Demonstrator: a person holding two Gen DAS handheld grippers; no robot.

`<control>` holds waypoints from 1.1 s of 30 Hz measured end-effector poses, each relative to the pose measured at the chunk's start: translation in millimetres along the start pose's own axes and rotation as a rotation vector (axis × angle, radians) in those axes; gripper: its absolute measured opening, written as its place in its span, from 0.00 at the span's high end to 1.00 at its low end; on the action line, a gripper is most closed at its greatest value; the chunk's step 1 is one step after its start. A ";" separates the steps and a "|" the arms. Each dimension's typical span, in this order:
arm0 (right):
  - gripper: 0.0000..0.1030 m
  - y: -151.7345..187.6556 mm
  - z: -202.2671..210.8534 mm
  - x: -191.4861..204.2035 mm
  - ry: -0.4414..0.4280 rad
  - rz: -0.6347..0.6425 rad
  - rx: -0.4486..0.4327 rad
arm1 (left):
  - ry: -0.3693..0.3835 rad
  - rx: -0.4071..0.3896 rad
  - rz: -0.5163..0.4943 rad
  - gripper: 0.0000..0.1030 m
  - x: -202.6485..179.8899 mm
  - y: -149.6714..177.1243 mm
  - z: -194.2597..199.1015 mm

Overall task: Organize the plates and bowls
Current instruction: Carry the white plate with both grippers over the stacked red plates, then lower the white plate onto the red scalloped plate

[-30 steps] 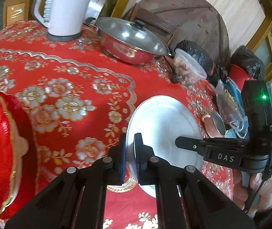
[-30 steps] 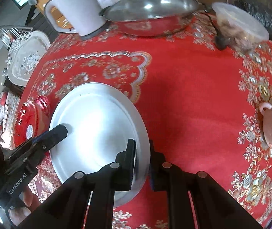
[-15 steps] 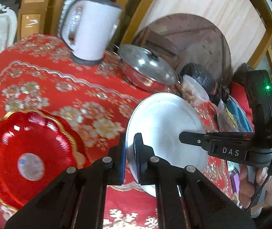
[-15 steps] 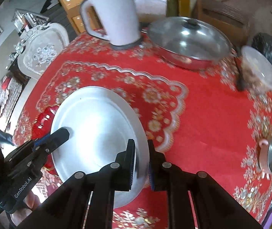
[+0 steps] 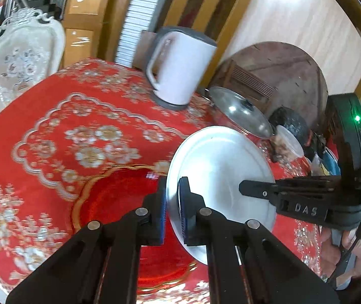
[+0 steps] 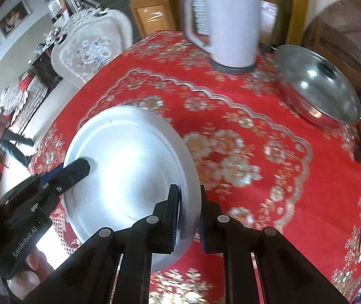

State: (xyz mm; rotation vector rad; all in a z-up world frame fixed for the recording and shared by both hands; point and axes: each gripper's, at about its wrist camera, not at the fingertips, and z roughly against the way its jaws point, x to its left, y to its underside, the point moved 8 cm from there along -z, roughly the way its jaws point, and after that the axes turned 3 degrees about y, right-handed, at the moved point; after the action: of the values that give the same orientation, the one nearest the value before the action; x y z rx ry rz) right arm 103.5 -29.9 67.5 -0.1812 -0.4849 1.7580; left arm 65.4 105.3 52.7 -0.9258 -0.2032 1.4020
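Above the red scalloped gold-rimmed dish (image 5: 119, 202), both tools, left tool (image 5: 171, 210) and right tool (image 6: 189, 215), clamp the round silver metal plate (image 5: 221, 174) (opposite rims), tilted.

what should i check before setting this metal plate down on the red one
1. Left gripper shut on the metal plate rim: ok.
2. Right gripper shut on the opposite rim: ok.
3. Plate level: not ok, it looks tilted.
4. Red plate free of other items: ok where visible; part is hidden behind the metal plate.
5. Metal plate centred over the red plate: cannot tell.
6. Kettle and lidded pan away from the drop spot: ok.
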 end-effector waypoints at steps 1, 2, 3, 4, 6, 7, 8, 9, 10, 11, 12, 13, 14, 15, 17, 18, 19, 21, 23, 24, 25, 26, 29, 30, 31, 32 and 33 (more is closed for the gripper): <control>0.84 -0.5 -1.3 6.6 -0.004 0.008 0.002 | -0.009 -0.007 0.007 0.93 8.1 -0.8 5.0; 0.84 -0.9 -5.0 16.2 -0.008 0.021 0.005 | -0.017 -0.011 0.010 0.93 13.4 -1.5 7.9; 0.84 -0.8 -8.1 22.6 -0.010 0.029 0.006 | -0.029 -0.013 0.013 0.93 20.6 -1.4 10.5; 0.84 0.4 -10.3 26.0 -0.011 0.034 0.008 | -0.037 -0.014 0.018 0.93 25.9 -1.2 11.8; 0.84 3.0 -18.6 32.8 -0.016 0.046 0.022 | -0.052 -0.006 0.026 0.93 36.9 2.2 11.0; 0.84 5.0 -23.6 35.8 -0.022 0.048 0.032 | -0.053 -0.002 0.033 0.93 40.8 4.1 10.7; 0.84 6.8 -26.7 37.3 -0.027 0.049 0.038 | -0.056 0.005 0.036 0.93 44.6 7.5 9.7; 0.84 9.8 -31.2 39.0 -0.038 0.051 0.050 | -0.059 0.011 0.035 0.93 47.0 10.5 9.0; 0.84 12.8 -34.9 39.4 -0.048 0.049 0.060 | -0.062 0.017 0.037 0.93 49.5 14.8 8.4; 0.84 14.2 -37.9 38.8 -0.052 0.045 0.065 | -0.064 0.024 0.034 0.93 50.5 18.3 7.8; 0.83 15.5 -42.0 37.8 -0.059 0.041 0.071 | -0.064 0.029 0.030 0.93 50.9 21.1 7.7; 0.83 17.2 -45.9 37.0 -0.068 0.036 0.079 | -0.064 0.034 0.029 0.93 51.0 24.5 6.3; 0.83 18.9 -49.6 36.3 -0.076 0.030 0.087 | -0.067 0.038 0.030 0.93 51.6 26.5 5.0; 0.83 20.1 -51.9 35.3 -0.079 0.026 0.090 | -0.072 0.039 0.026 0.93 51.4 27.6 4.4; 0.83 20.2 -56.6 32.9 -0.094 0.003 0.090 | -0.079 0.044 0.025 0.93 52.7 29.3 0.8; 0.83 19.6 -57.6 31.7 -0.094 -0.003 0.084 | -0.079 0.046 0.032 0.93 54.1 29.5 -0.7; 0.82 19.5 -58.7 29.6 -0.091 -0.012 0.083 | -0.082 0.046 0.036 0.93 55.0 29.7 -1.4; 0.78 20.2 -59.4 28.3 -0.096 -0.016 0.088 | -0.090 0.044 0.039 0.92 56.2 29.5 -2.2; 0.67 18.9 -57.9 26.5 -0.101 -0.022 0.076 | -0.096 0.052 0.049 0.84 58.6 30.1 -4.2; 0.66 17.7 -56.3 25.7 -0.100 -0.025 0.066 | -0.097 0.050 0.052 0.82 60.0 30.0 -4.4; 0.64 16.8 -54.4 25.1 -0.103 -0.026 0.056 | -0.106 0.046 0.049 0.76 60.9 29.6 -4.4; 0.64 16.2 -52.4 24.2 -0.111 -0.030 0.047 | -0.116 0.042 0.049 0.71 62.3 29.2 -4.3; 0.63 14.7 -45.8 21.7 -0.107 -0.028 0.019 | -0.114 0.033 0.060 0.68 63.9 28.3 -3.0; 0.63 14.6 -43.4 21.1 -0.104 -0.023 0.010 | -0.113 0.031 0.063 0.68 64.1 27.9 -2.2; 0.63 13.6 -40.2 19.5 -0.105 -0.023 -0.004 | -0.114 0.026 0.066 0.68 64.3 27.0 -1.3; 0.63 13.0 -38.1 17.9 -0.107 -0.028 -0.015 | -0.115 0.023 0.066 0.68 64.3 26.4 -0.2; 0.62 12.6 -35.6 16.4 -0.111 -0.033 -0.023 | -0.115 0.019 0.066 0.68 63.9 25.6 0.6</control>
State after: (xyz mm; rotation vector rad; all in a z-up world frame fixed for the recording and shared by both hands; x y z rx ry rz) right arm 101.5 -8.3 32.5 -0.0915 -0.5852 1.7372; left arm 59.6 160.1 11.5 -0.8437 -0.2473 1.5175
